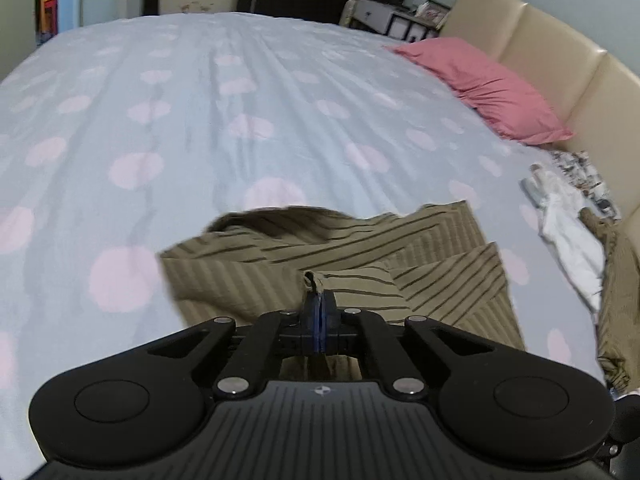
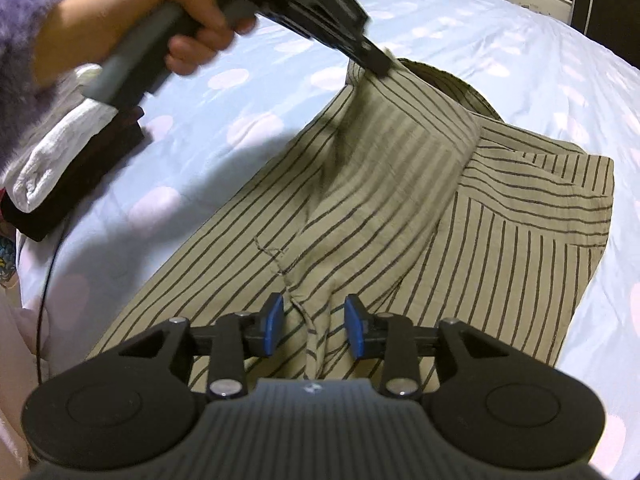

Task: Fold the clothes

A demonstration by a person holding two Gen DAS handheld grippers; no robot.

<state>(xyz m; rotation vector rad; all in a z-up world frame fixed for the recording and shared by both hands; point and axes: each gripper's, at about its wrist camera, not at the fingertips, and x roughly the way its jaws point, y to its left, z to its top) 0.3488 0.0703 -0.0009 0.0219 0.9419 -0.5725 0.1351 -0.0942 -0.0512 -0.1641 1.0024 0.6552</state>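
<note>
Olive striped shirt (image 2: 400, 200) pinched by left gripper (image 1: 319, 300), lying under parted right gripper (image 2: 315, 326).

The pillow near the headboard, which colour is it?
The pillow is plain dusty pink; the left wrist view shows it best.

The shirt (image 2: 400, 208) lies spread on the bed (image 1: 240, 100), partly folded over itself. The left gripper (image 1: 319, 300) is clamped on a fold of it and lifts that part off the bed; a hand (image 2: 176, 16) holds this gripper from the left in the right wrist view. The right gripper (image 2: 314, 320) sits low over the shirt's near part, its jaws apart on either side of a seam ridge. A pile of clothes (image 2: 60, 152) lies on the bed, left of the shirt. A pillow (image 1: 488, 88) rests at the bed's far right, against the headboard (image 1: 560, 56). Behind the bed stands a nightstand (image 1: 388, 16).
</note>
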